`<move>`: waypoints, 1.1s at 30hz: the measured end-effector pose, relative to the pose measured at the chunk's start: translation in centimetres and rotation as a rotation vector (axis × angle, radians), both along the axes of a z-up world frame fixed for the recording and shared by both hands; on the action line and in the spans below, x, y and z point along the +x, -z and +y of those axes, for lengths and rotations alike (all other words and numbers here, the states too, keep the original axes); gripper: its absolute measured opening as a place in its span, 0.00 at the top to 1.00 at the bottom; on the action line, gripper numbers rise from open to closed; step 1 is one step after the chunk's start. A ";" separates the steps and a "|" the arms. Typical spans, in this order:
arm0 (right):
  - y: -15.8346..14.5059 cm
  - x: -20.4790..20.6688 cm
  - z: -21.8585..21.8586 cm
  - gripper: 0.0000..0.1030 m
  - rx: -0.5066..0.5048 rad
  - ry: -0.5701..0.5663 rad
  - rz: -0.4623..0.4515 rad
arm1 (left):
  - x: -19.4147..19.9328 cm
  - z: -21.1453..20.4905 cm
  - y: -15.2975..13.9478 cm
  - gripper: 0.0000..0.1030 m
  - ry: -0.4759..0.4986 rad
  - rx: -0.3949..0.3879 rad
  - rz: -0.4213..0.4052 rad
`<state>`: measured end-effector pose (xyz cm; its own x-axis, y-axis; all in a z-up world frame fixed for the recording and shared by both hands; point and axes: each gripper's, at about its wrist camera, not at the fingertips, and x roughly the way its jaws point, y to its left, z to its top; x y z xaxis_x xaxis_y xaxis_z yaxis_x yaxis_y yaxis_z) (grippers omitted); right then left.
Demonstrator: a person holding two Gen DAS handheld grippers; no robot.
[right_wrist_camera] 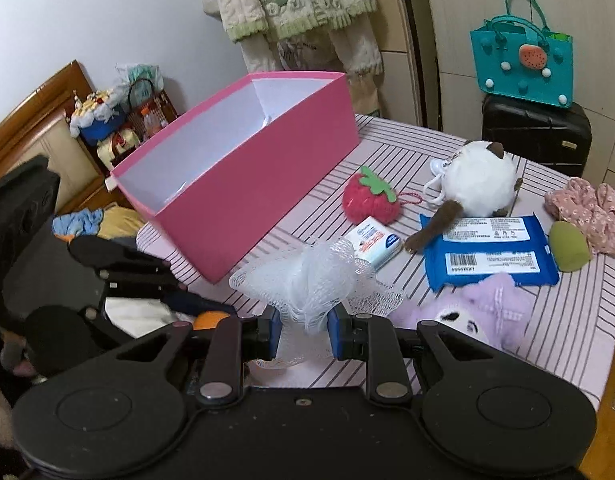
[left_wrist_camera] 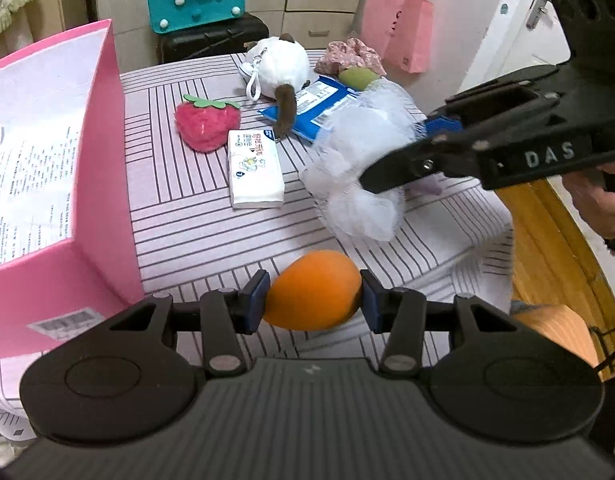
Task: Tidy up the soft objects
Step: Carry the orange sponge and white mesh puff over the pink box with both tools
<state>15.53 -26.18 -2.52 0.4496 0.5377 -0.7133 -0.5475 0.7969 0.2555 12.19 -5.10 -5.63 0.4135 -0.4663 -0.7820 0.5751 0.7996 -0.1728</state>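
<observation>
Striped table (left_wrist_camera: 211, 216); left tongs (left_wrist_camera: 313, 294) pinch orange sponge (left_wrist_camera: 313, 290); right tongs (right_wrist_camera: 303, 330) grip mesh pouf (right_wrist_camera: 311, 276).

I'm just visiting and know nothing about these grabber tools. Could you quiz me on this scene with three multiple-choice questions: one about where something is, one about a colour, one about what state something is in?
1. Where does the strawberry plush lie?
A. inside the pink box
B. on the striped cloth beside the pink box
C. on the blue wipes pack

2. What colour is the egg-shaped sponge in the left gripper?
A. orange
B. green
C. purple

3. What is the right gripper doing?
A. open over the tissue pack
B. shut on the white mesh pouf
C. shut on the cat plush

Answers:
1 B: it rests on the cloth, just outside the pink box.
2 A: the sponge between the pads is orange.
3 B: the white mesh pouf is squeezed between its pads.
</observation>
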 end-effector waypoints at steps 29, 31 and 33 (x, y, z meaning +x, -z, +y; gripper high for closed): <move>-10.7 3.4 11.2 0.73 -0.074 -0.252 -0.146 | 1.6 12.6 -9.9 0.55 -0.135 -0.076 -0.089; -11.0 5.1 12.1 0.73 -0.060 -0.272 -0.159 | 2.6 13.4 -10.5 0.55 -0.175 -0.065 -0.117; -11.1 6.7 12.7 0.73 -0.040 -0.284 -0.167 | 4.0 14.3 -10.8 0.55 -0.208 -0.068 -0.128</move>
<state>22.19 -13.44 8.60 0.3979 0.6312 -0.6657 -0.7810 0.6138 0.1151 16.14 9.16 5.17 0.5998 -0.4103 -0.6870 0.4200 0.8922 -0.1662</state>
